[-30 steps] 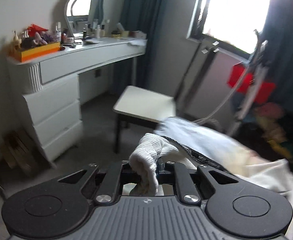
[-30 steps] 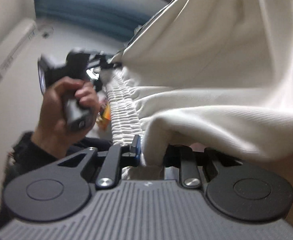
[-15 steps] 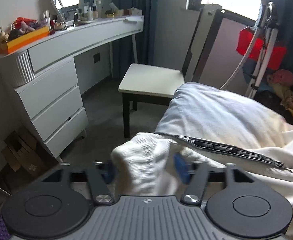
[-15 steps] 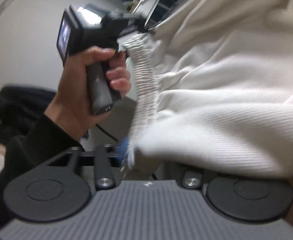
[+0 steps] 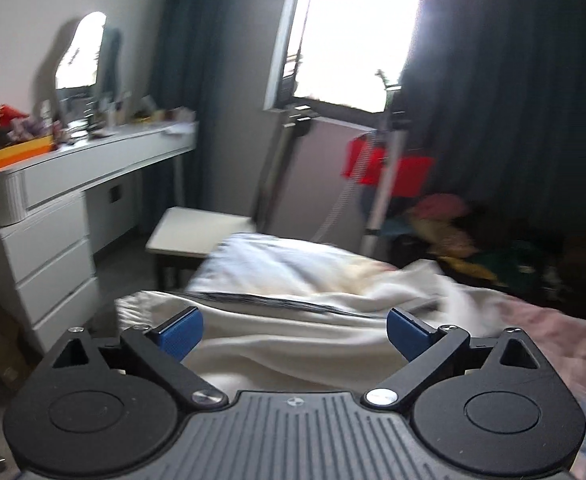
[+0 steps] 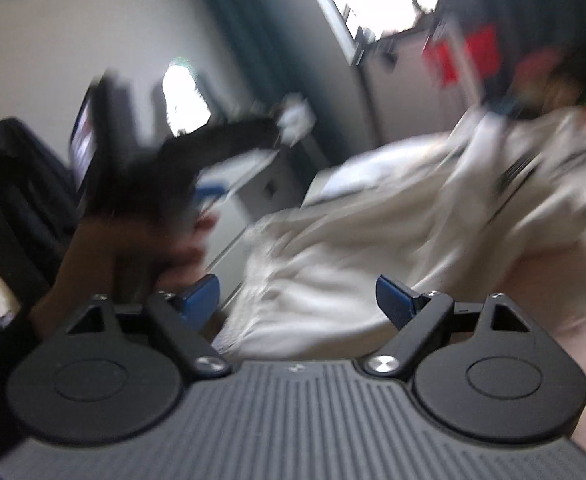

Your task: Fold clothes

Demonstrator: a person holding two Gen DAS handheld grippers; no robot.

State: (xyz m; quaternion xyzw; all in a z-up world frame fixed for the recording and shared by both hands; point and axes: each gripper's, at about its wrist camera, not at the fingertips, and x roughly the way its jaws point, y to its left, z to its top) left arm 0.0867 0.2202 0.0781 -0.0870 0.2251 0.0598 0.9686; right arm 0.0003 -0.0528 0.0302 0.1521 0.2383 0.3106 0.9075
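Note:
A cream-white ribbed garment (image 5: 293,340) with a dark printed band lies spread on the bed, just beyond my left gripper (image 5: 293,334). That gripper is open, its blue pads wide apart, and holds nothing. In the right wrist view the same garment (image 6: 353,248) lies rumpled ahead of my right gripper (image 6: 297,300), which is also open and empty. The left hand with its gripper (image 6: 165,184) shows blurred at the left of the right wrist view.
A white pillow (image 5: 285,260) lies past the garment. A white chair (image 5: 197,232) stands beside the bed, and a white dresser (image 5: 53,208) with clutter at the left. A pink bedspread (image 5: 553,340) is at the right. A clothes pile (image 5: 473,240) sits under the window.
Both grippers have opened and let go of the garment, which has dropped onto the bed. Both views have swung and are blurred by motion.

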